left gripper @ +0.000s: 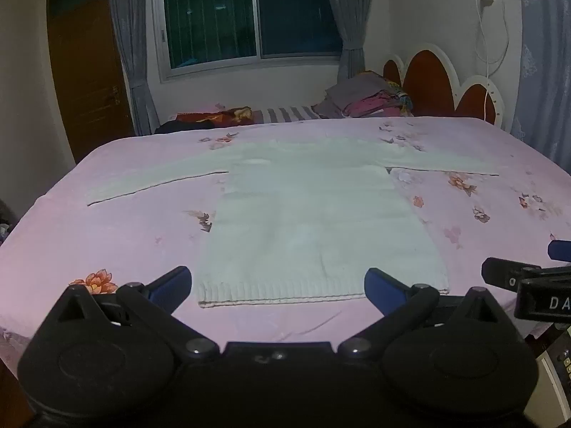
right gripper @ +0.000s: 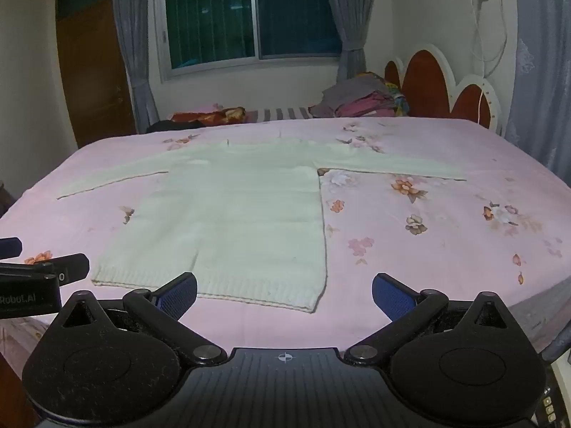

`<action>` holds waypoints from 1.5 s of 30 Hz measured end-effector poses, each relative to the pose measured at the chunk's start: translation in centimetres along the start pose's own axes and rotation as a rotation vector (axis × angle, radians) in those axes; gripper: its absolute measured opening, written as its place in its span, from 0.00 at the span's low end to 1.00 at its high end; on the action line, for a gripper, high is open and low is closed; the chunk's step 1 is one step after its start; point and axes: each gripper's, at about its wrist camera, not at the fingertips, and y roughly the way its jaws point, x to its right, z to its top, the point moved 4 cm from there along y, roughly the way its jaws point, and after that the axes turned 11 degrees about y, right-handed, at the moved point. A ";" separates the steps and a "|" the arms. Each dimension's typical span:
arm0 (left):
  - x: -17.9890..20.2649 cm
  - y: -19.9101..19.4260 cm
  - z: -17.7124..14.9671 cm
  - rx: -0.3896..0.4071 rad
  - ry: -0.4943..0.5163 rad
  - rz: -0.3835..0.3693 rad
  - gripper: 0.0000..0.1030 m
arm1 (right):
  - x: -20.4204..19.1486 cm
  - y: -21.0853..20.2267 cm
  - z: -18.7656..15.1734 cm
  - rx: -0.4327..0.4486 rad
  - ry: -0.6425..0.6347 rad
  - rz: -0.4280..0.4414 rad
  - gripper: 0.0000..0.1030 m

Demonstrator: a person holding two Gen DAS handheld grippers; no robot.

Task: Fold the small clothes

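Two grippers hang over the near edge of a bed with a pink flowered sheet (left gripper: 464,149), and neither one touches anything. The left gripper (left gripper: 278,287) has its blue fingers spread wide apart with nothing between them. The right gripper (right gripper: 284,294) is spread wide too, and it holds nothing.

One white knitted sweater (left gripper: 307,214) lies flat on the sheet with both sleeves stretched out to the sides. In the left wrist view its ribbed bottom edge sits at 6 o'clock, just past the finger tips, and the neck points to 12 o'clock. In the right wrist view the sweater (right gripper: 232,214) lies more toward 9 o'clock, and the left blue finger covers a bit of its bottom edge. The neck end is pale and blurry, so the collar is hard to make out.

At 3 o'clock in the left wrist view, part of the right gripper pokes in, cut off by the picture edge. At 9 o'clock in the right wrist view, part of the left gripper is cut off the same way.

Far back at 1 o'clock sits a pile of clothes (left gripper: 367,98) by the red headboard (left gripper: 428,82). What each piece is cannot be told.
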 end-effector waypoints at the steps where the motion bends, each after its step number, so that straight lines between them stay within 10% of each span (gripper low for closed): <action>1: 0.0 0.0 0.0 -0.003 -0.002 0.001 1.00 | 0.0 0.0 0.0 0.000 0.000 0.001 1.00; 45: -1.0 -0.6 0.1 0.000 -0.005 0.022 1.00 | -1.0 0.0 0.2 0.006 -0.014 0.009 1.00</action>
